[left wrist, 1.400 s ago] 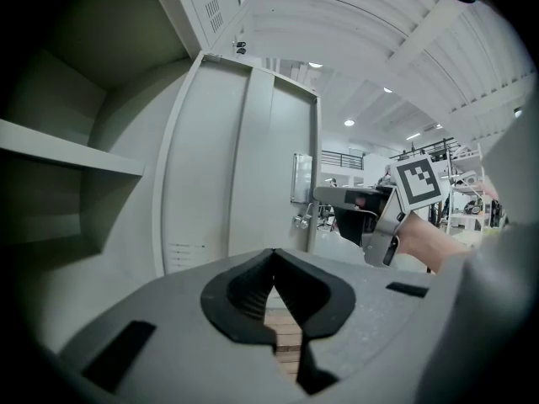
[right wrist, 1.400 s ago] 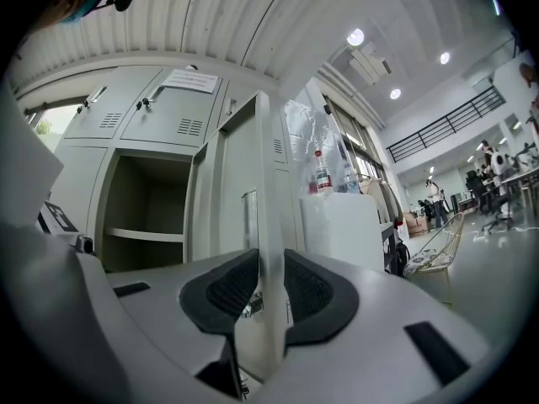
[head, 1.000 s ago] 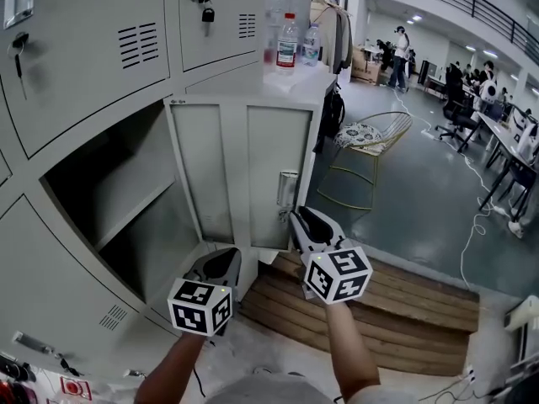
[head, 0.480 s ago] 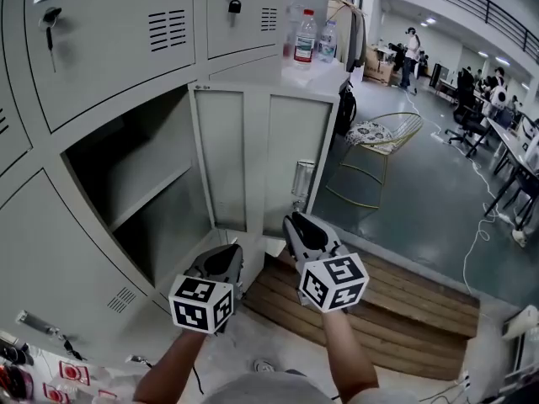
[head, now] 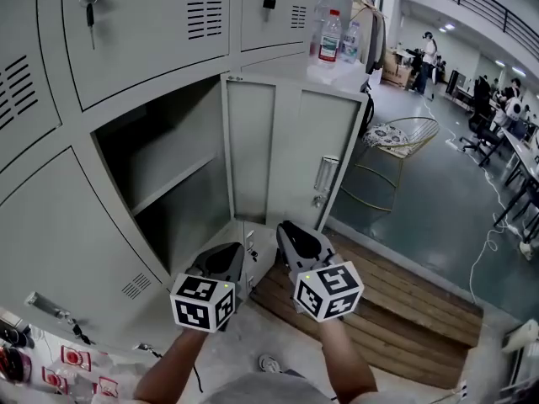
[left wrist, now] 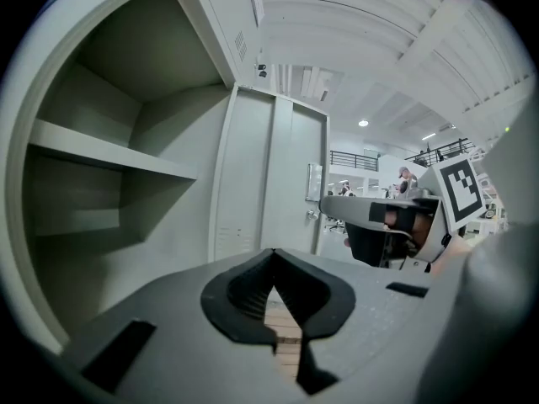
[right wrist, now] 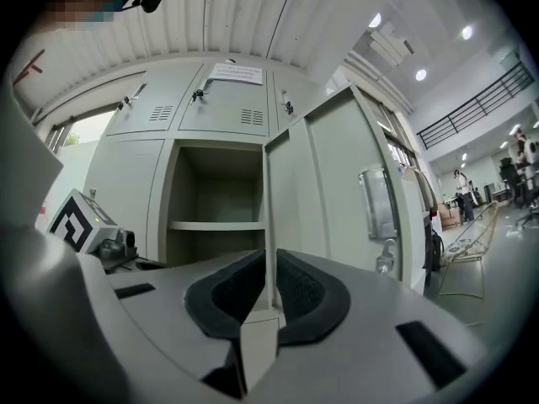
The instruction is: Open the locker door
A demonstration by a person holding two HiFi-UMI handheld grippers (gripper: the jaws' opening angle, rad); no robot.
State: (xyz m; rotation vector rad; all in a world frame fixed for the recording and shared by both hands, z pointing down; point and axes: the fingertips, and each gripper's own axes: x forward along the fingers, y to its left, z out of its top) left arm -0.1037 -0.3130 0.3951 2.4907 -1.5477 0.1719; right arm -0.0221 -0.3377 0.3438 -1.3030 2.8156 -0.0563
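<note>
One locker door, pale grey sheet metal, swung wide out from the open compartment and hinged along that compartment's right edge. Inner face turned toward the head view, pressed into two tall panels. Bright metal handle near the free edge, with a small latch part hanging just below it. Inside the compartment, a single shelf of the same grey. Left gripper low in front of the compartment's lower right corner, jaws closed tip to tip, nothing between them. Right gripper just beside it, below the door's bottom edge and not touching the door, jaws just closed down to a narrow slit, nothing held or standing between them. Wooden platform on the floor beneath and beyond the door. Compared with one second earlier: door at the same wide angle. Right gripper then with its tips close under the handle, now well below the handle and apart from the door. Left gripper still level with the right one, both farther from the door than before.
</note>
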